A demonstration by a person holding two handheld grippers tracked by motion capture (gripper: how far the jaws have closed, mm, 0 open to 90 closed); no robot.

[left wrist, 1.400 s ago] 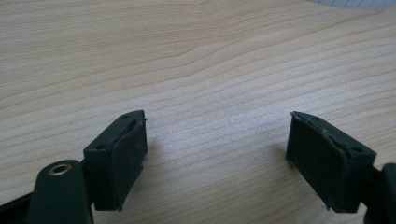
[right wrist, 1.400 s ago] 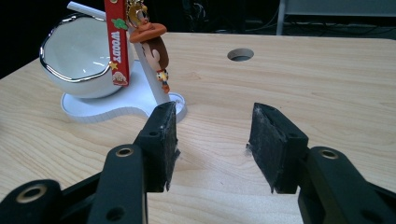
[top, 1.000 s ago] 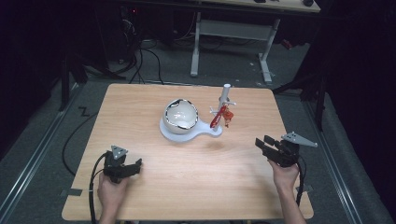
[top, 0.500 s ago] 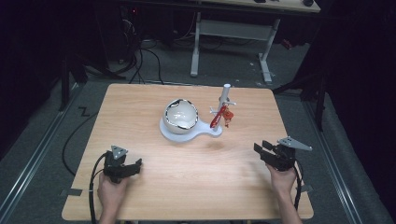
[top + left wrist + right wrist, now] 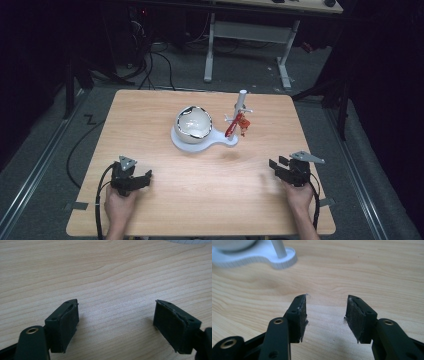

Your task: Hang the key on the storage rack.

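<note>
At 7 o'clock on the light wooden table (image 5: pixel 165 120), the left black two-jaw gripper (image 5: pixel 131 179) sits low over the boards, held in the person's left hand (image 5: pixel 119 207). Its jaws stand wide apart with nothing between them; in the left gripper view (image 5: pixel 116 322) bare wood grain shows in the gap, pads close to the surface, contact can't be confirmed.

At 5 o'clock, the right black two-jaw gripper (image 5: pixel 282 168) with the grey three-cornered plate on top is held in the right hand (image 5: pixel 298 196). Jaws parted, narrower than the left, empty. In the right gripper view (image 5: pixel 325 316) they point toward the 11 o'clock stand, well apart from it.

Table centre, slightly toward 12 o'clock: white keyhole-shaped plastic base (image 5: pixel 220 140) lying flat. On its round end sits a white bowl with a dark patterned rim (image 5: pixel 193 123), upright. At the base's narrow end, at 3 o'clock from the bowl, a white upright post with short side pegs (image 5: pixel 241 102). A small red object (image 5: pixel 235 125) hangs from the pegs; too small to identify. The right gripper view shows the base edge (image 5: pixel 284 261) and the post foot (image 5: pixel 279 248) at top left.

Table surface is otherwise plain wood grain. Black cable trails from each gripper off the near edge.

Room: dim, grey floor (image 5: pixel 55 145), black cables (image 5: pixel 160 65) on it at 11 o'clock, a second desk with white legs (image 5: pixel 250 35) at 12 o'clock beyond the table.
</note>
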